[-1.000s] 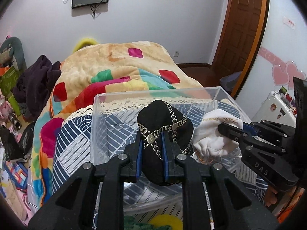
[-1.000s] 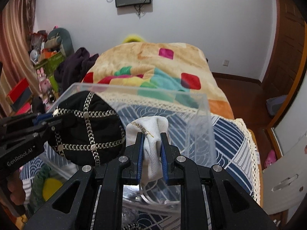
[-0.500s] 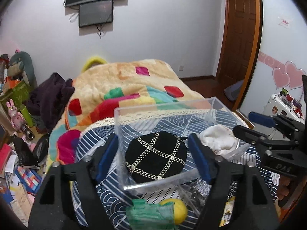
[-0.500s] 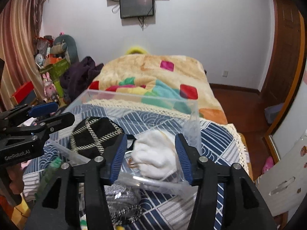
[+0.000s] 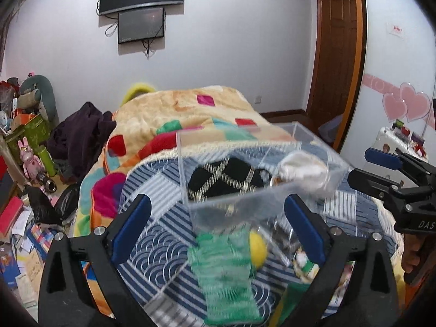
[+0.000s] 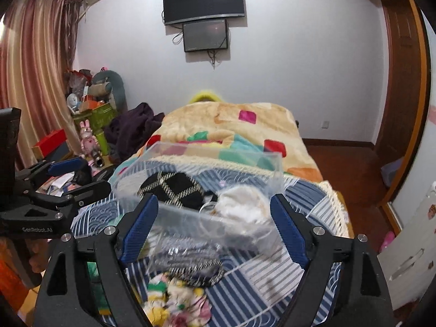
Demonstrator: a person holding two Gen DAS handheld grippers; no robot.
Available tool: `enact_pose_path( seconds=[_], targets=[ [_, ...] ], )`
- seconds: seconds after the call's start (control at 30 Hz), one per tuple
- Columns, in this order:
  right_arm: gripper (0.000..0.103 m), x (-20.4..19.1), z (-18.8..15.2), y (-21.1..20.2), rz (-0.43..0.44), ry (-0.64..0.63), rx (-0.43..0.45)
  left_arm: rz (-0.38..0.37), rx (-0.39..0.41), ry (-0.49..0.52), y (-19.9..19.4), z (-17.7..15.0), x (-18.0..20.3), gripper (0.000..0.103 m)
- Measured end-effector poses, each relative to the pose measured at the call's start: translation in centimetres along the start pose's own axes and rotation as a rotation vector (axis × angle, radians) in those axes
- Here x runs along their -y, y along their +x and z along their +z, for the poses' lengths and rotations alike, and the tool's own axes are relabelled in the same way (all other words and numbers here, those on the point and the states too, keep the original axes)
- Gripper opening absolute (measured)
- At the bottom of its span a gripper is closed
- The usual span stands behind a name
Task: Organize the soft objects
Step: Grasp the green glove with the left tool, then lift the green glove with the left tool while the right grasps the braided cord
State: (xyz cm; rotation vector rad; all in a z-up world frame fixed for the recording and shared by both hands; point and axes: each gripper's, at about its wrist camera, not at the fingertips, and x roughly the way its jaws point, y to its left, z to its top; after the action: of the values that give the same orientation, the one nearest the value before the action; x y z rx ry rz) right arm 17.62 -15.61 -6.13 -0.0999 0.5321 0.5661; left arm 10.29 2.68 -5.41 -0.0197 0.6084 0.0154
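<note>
Both grippers — left [image 5: 216, 227], right [image 6: 214, 227] — spread wide, nothing held; black chain-trimmed hat [image 6: 174, 188] and white cloth bundle [image 6: 242, 208] lie inside clear plastic box [image 5: 302, 133] — box risks being knocked askew if clipped.

"DAS" on right gripper [image 5: 392, 179] body (rest cut off), "GenRobot.AI" on left gripper [image 6: 79, 177] body

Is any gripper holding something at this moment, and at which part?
Nothing is held. Left gripper and right gripper are both open; the black hat and white hat lie in the clear box.
</note>
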Motion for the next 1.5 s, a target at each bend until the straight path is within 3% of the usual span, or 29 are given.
enact_pose_path(
  seconds=[0.33, 0.5, 0.73, 0.8, 0.9, 0.93, 1.1, 1.5],
  targets=[
    [0.082, 0.0, -4.4, 2.7, 0.071, 0.063, -0.13, -0.02, -0.128, -0.016, 1.4, -5.5, -0.5, 0.099],
    [0.079, -0.3, -5.4, 3.6, 0.077, 0.049, -0.163, -0.002, -0.126, -0.003, 1.2, -7.2, -0.3, 0.098],
    [0.035, 0.0, -6.3, 4.4, 0.103, 0.069, -0.208, -0.057, -0.166, -0.049, 2.1, -7.8, -0.5, 0.061],
    [0.026, 0.1, -6.5, 4.3, 0.105, 0.066, -0.211, -0.071, -0.176, -0.06, 2.3, -7.9, -0.5, 0.051],
    [0.022, 0.0, -6.6, 3.6, 0.099, 0.061, -0.19, -0.078, -0.17, -0.067, 2.1, -8.2, -0.5, 0.04],
    [0.013, 0.0, -6.7, 3.4, 0.096, 0.057, -0.181, -0.079, -0.167, -0.064, 1.9, -8.2, -0.4, 0.035],
    [0.01, 0.3, -6.4, 2.8, 0.093, 0.065, -0.149, -0.063, -0.137, -0.053, 1.0, -7.8, -0.3, 0.023],
    [0.007, 0.5, -5.0, 0.3, 0.08, 0.068, -0.052, -0.065, -0.023, -0.072, -2.4, -5.1, -0.9, 0.019]
  ],
)
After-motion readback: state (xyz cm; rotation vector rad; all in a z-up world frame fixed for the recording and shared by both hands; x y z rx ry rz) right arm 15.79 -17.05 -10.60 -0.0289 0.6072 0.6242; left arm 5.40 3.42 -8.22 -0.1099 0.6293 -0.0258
